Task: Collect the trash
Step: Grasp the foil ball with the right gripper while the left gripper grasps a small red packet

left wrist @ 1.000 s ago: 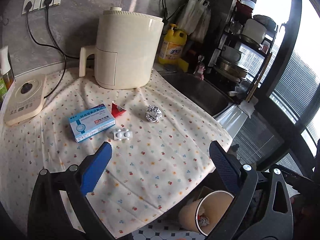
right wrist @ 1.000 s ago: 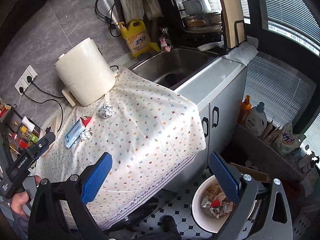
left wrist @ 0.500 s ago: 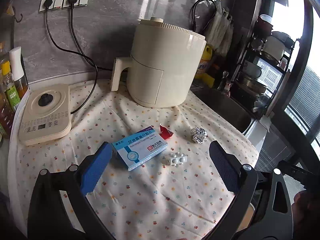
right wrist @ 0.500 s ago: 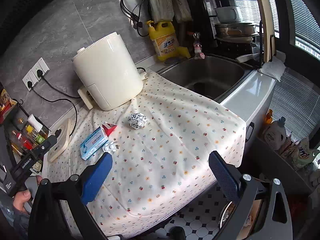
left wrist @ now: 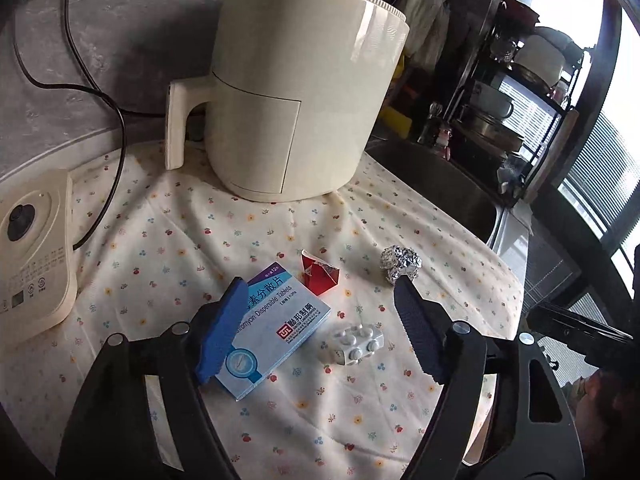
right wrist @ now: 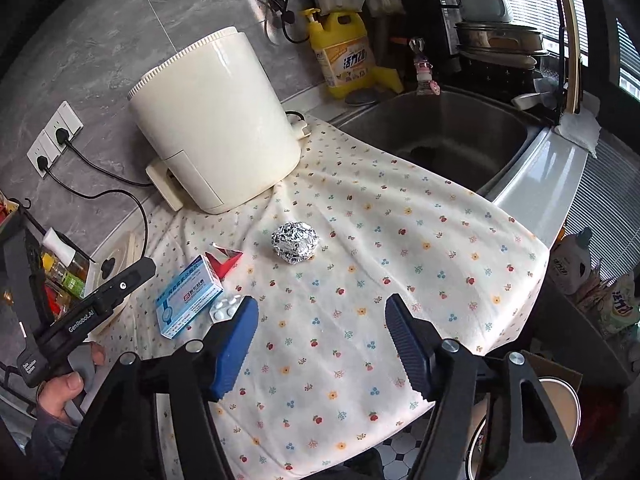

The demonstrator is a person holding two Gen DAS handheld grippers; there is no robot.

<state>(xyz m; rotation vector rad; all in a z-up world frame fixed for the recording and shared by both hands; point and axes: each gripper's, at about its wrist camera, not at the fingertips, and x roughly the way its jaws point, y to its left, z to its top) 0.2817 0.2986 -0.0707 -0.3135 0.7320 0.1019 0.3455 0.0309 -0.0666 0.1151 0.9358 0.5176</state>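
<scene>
Trash lies on a flowered cloth: a blue-and-white medicine box, a white blister pack, a red paper scrap and a foil ball. My left gripper hovers just over the box and blister pack. Its jaws are closing, with both items framed between them but not pressed. In the right wrist view the foil ball sits ahead of my right gripper. Those jaws are closing too, over bare cloth. The box and blister pack lie to its left.
A cream air fryer stands behind the trash, and a flat cream appliance sits at the left. A steel sink adjoins the cloth on the right. A yellow detergent bottle stands behind the sink. A white bin stands on the floor below the counter edge.
Both grippers have moved in toward the trash on the cloth, which now looks much larger. The jaws of both stand narrower than before. The bin has slid out of the left view.
</scene>
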